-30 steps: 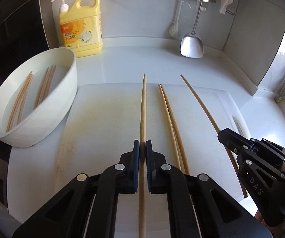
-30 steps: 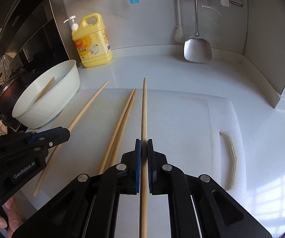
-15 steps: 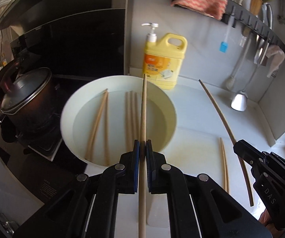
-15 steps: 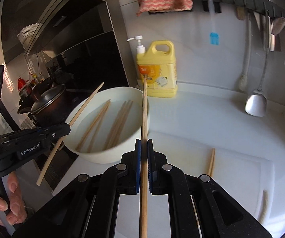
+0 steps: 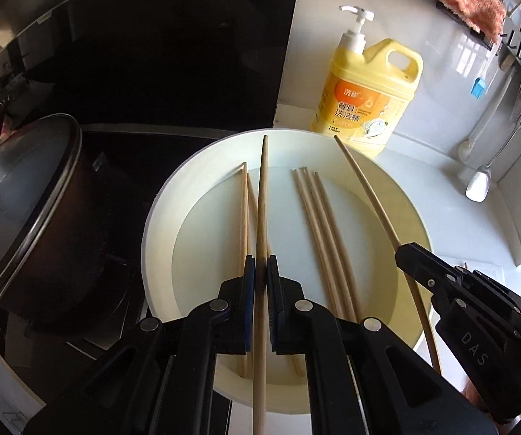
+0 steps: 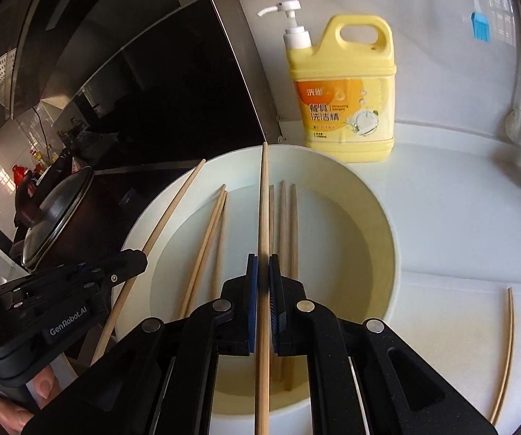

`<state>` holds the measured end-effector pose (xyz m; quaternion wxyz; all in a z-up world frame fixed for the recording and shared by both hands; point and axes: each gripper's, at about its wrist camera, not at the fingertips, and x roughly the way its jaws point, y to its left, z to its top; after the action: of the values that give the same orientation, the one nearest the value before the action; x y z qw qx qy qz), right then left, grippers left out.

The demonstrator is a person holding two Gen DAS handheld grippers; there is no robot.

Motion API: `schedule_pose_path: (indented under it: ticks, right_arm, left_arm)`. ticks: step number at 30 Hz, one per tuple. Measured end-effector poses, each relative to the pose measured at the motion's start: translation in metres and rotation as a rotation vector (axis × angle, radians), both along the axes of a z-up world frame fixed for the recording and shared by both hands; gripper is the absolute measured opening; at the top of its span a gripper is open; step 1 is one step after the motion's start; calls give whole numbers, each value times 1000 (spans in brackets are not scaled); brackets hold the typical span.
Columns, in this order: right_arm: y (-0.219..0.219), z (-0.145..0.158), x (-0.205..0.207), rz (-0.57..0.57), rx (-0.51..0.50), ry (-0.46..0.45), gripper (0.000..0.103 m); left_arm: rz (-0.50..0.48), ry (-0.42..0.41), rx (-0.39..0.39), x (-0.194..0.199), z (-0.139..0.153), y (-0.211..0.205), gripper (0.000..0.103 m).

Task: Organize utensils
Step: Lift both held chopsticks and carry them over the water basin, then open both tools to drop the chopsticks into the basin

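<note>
My left gripper [image 5: 260, 272] is shut on a wooden chopstick [image 5: 262, 199] and holds it above the white bowl [image 5: 158, 217]. My right gripper [image 6: 263, 268] is shut on another chopstick [image 6: 263, 203] above the same bowl [image 6: 383, 210]. Several chopsticks [image 5: 318, 224] lie inside the bowl; they also show in the right wrist view [image 6: 285, 224]. The right gripper [image 5: 401, 253] with its chopstick [image 5: 369, 188] appears at the right of the left wrist view. The left gripper [image 6: 140, 259] and its chopstick [image 6: 169, 214] appear at the left of the right wrist view.
A yellow detergent bottle [image 6: 343, 87] stands behind the bowl. A lidded dark pot [image 5: 17, 210] sits on the stove to the left. One chopstick [image 6: 507, 355] lies on the white cutting board [image 6: 441, 326] at right. A metal spatula [image 5: 478, 185] hangs on the wall.
Both grippers lifted their chopsticks off the cutting board, swung left and now hold them over the bowl, closer and lower than half a second ago.
</note>
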<state>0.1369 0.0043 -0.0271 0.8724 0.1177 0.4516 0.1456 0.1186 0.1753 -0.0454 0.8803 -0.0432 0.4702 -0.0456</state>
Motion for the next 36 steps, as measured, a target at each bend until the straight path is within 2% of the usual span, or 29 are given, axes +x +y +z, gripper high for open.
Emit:
schedule_pose_path:
  ticks: [12, 22, 23, 25, 27, 29, 32, 36]
  right_arm:
    - [20, -39, 46, 21, -6, 146, 6]
    - [22, -50, 57, 36, -34, 194, 6]
    - [22, -49, 57, 31, -47, 186, 8]
    - [20, -45, 56, 24, -60, 171, 13]
    - [17, -40, 55, 8, -70, 153, 27]
    - [11, -37, 53, -4, -72, 142, 31]
    - [4, -33, 50, -17, -70, 133, 40]
    - [-1, -29, 41, -22, -65, 124, 49]
  left_arm:
    - [2, 104, -30, 38, -41, 4, 7]
    - [28, 138, -37, 48, -53, 5, 8]
    - [30, 138, -35, 48, -53, 6, 12]
    - [38, 131, -17, 47, -49, 5, 31]
    - [49, 109, -10, 44, -43, 8, 61]
    - [62, 92, -7, 41, -37, 11, 73]
    - [64, 83, 3, 38, -30, 13, 75]
    - [76, 83, 20, 33, -26, 18, 85]
